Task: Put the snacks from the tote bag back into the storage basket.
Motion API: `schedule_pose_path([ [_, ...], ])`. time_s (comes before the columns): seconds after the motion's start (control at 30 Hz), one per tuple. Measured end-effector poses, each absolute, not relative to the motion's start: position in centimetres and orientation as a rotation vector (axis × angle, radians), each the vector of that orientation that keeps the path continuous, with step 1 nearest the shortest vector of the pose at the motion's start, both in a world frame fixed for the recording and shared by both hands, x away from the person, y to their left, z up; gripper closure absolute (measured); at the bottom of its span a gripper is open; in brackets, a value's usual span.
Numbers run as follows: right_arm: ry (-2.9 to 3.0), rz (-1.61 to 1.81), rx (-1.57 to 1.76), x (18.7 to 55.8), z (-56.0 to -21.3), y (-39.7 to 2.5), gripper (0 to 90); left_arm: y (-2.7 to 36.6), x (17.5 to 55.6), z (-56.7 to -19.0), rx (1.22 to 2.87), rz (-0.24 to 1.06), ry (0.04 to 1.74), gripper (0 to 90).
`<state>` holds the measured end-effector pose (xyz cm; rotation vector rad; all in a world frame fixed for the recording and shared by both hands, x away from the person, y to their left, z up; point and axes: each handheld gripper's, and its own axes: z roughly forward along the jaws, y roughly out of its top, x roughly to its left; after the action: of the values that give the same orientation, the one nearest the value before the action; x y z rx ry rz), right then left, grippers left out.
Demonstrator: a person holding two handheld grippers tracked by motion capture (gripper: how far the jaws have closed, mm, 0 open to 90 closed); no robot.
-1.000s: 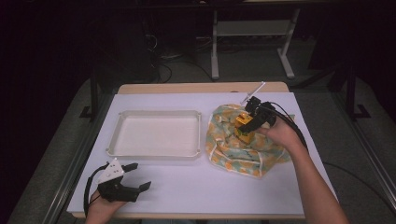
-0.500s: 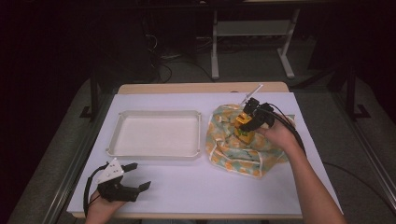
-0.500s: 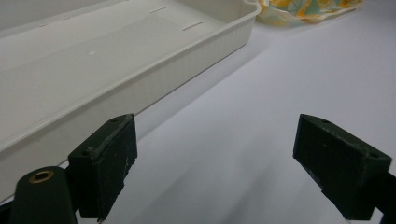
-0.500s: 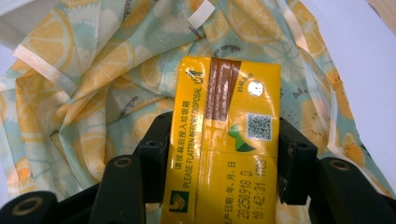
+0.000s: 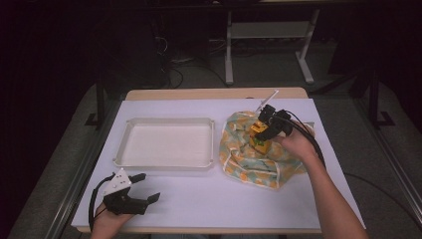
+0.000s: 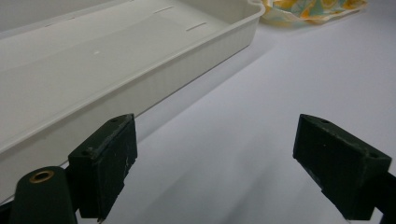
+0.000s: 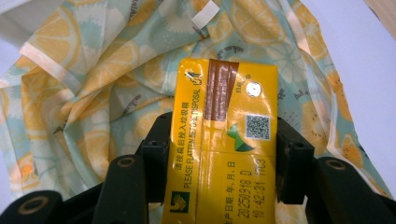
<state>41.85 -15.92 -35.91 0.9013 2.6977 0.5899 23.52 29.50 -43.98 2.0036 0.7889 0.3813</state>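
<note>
Right gripper: jaws clamped on yellow rectangular drink carton above lemon-print cloth bag. Left gripper: jaws wide apart, holding nothing.

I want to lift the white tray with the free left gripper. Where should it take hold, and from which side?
Grip the near long rim of the white tray, probably from the person's side. The left gripper lies open just before that wall, its fingers pointing at it. The rim flares outward, a thin lip to pinch from above.

Black two-jaw left gripper, grey triangular top plate, black cable; forearms bare.
</note>
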Motion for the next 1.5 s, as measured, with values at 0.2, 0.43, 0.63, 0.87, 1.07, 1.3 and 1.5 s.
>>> schedule_pose_path([
  [0.2,2.683,0.58,0.895,41.6,-35.6,-16.2,49.4,29.6,23.4,-43.9,2.0,0.388,0.786,13.4],
  [0.43,2.661,0.632,0.89,41.1,-34.2,-16.8,49.4,29.6,23.5,-43.9,2.005,0.386,0.791,13.3],
  [0.63,2.653,0.678,0.863,40.6,-32.6,-16.7,49.4,29.6,23.5,-43.9,2.0,0.388,0.791,13.3],
  [0.87,2.666,0.671,0.843,40.3,-31.5,-16.2,49.4,29.7,23.5,-43.9,1.996,0.385,0.793,13.3],
  [1.07,2.673,0.71,0.822,39.9,-30.5,-15.9,49.4,29.7,23.5,-43.9,1.995,0.385,0.794,13.3],
  [1.3,2.683,0.746,0.767,39.5,-29.7,-15.5,49.4,29.7,23.4,-43.9,1.991,0.388,0.798,13.3],
  [1.5,2.688,0.756,0.736,39.2,-29.1,-14.8,49.4,29.7,23.4,-43.9,1.993,0.389,0.798,13.3],
])
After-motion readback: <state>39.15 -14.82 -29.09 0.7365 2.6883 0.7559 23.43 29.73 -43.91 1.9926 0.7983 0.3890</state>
